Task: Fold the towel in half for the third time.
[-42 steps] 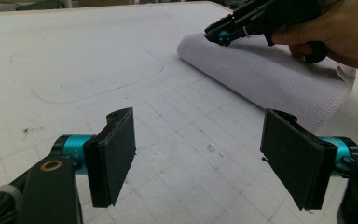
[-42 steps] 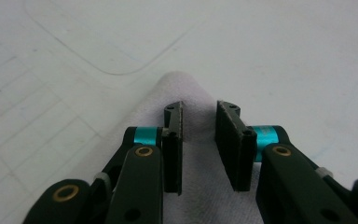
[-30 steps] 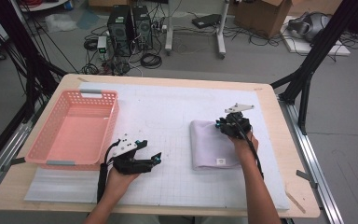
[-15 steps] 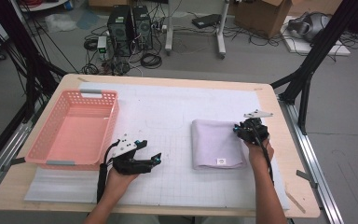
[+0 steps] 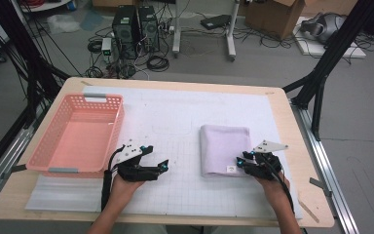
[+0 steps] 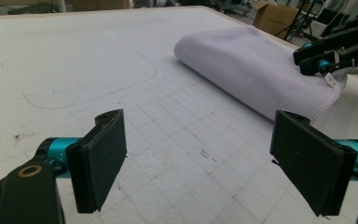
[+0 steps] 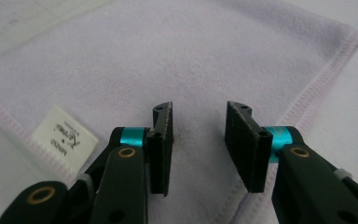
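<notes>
Over the folded lilac cloth's [image 5: 225, 148] near corner the right gripper [image 7: 199, 135] has just been opening, nothing pinched; bite the hem squarely; left gripper [image 6: 205, 163] gapes idle.

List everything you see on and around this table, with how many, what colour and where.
Towel: one, pale lilac, folded, right of the table's middle; white label at its near corner.
Basket: one, pink, left side of the table.
Mat: one, white with a grid, covering the tabletop.
Table: one, light wood rim.
Computer towers: two, black, on the floor beyond the table.
Cardboard box: one, brown, floor at the far right.
Left gripper: one, black with teal, near the basket, jaws wide open over bare mat.
Right gripper: one, black with teal, at the towel's near right corner, jaws have just been opening, nothing pinched between them.
</notes>
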Demonstrator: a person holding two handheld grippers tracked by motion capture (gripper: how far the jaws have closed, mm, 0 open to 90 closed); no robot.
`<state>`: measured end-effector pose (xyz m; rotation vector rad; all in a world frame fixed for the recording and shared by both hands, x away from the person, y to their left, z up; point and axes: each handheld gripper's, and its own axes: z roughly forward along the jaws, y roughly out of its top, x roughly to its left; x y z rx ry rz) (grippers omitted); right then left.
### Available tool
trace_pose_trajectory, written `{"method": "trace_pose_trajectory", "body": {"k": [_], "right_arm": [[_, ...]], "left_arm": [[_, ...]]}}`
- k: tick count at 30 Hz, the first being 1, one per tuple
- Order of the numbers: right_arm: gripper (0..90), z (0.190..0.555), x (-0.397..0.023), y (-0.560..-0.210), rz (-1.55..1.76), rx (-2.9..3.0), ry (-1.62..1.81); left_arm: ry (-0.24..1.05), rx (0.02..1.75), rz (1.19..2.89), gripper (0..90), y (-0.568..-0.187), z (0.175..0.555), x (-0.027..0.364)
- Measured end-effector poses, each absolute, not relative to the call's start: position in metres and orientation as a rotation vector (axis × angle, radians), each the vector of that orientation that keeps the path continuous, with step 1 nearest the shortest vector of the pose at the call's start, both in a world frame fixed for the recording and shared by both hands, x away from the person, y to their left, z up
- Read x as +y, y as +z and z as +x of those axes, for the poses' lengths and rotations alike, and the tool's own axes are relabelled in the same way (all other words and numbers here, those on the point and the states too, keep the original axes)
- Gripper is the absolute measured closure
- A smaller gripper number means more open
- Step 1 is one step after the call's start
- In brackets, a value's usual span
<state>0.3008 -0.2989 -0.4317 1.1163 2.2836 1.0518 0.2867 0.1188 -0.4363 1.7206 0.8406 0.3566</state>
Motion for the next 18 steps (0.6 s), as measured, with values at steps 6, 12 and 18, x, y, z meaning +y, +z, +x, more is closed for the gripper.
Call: {"method": "trace_pose_trajectory", "body": {"k": [6, 12, 18], "right_arm": [[64.8, 0.290, -0.314, -0.436, 1.118, 2.234, 0.978], [58.8, 0.283, -0.324, -0.434, 1.161, 2.191, 1.050], [46.5, 0.270, -0.335, -0.426, 1.175, 2.113, 1.161]], "left_arm": [[0.335, 0.841, 1.724, 19.0, -0.435, 0.287, 0.122], [0.332, 0.810, 1.708, 18.2, -0.435, 0.288, 0.125], [0.374, 0.787, 1.724, 18.3, -0.434, 0.288, 0.123]]}}
